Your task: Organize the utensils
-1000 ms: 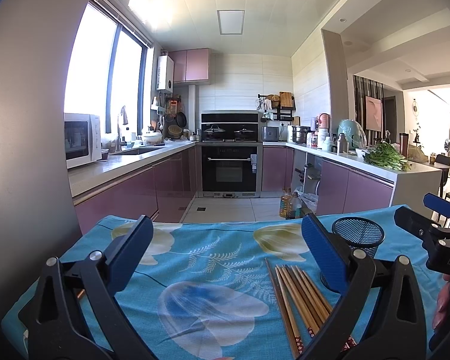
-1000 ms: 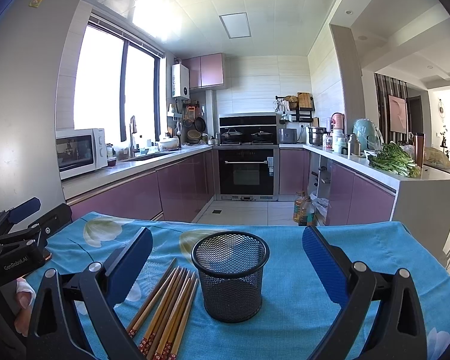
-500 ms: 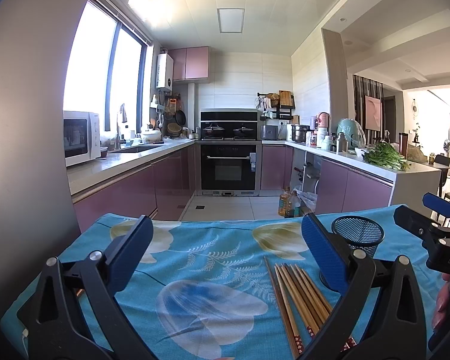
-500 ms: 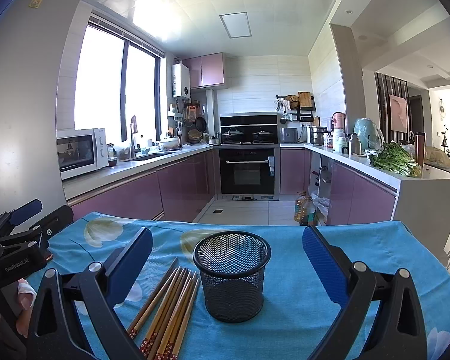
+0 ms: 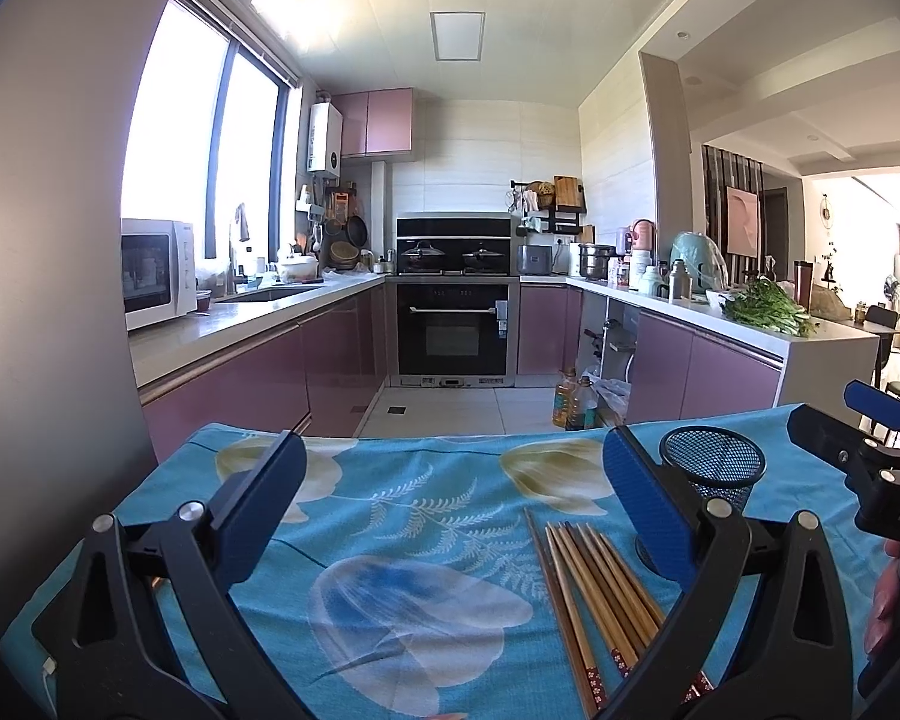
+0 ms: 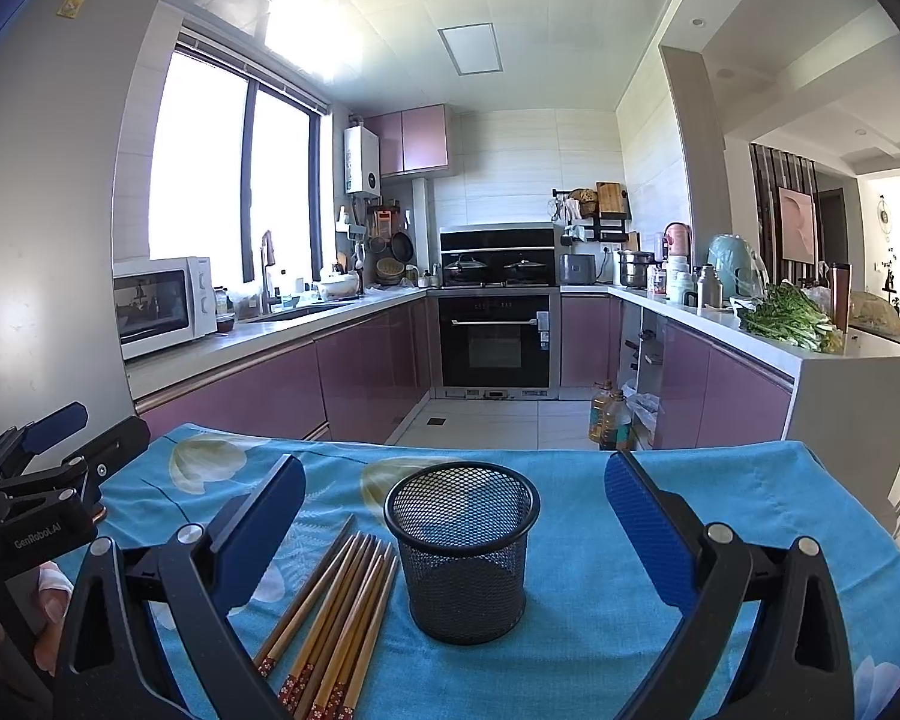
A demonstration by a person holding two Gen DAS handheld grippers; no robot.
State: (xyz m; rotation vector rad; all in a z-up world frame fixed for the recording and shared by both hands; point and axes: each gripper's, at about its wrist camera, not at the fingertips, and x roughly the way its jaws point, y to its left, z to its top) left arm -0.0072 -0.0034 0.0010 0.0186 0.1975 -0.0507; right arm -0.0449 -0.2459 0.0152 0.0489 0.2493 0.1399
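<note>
A blue floral tablecloth (image 6: 660, 630) covers the near table. Beyond it, a white microwave (image 6: 162, 303) stands on the left counter, a black oven (image 6: 495, 342) sits at the far wall, leafy greens (image 6: 789, 315) lie on the right counter, and oil bottles (image 6: 609, 417) stand on the floor.

- Left claw (image 5: 450, 498): black plastic clamp frame, blue ribbed pads (image 5: 645, 495), silver rivet screws.
- Right claw (image 6: 453, 516): matched black frame, blue textured pads (image 6: 642, 519), silver rivets.
- Markings: white "GenRobot.AI" lettering on left claw's body, seen from the right wrist.
</note>
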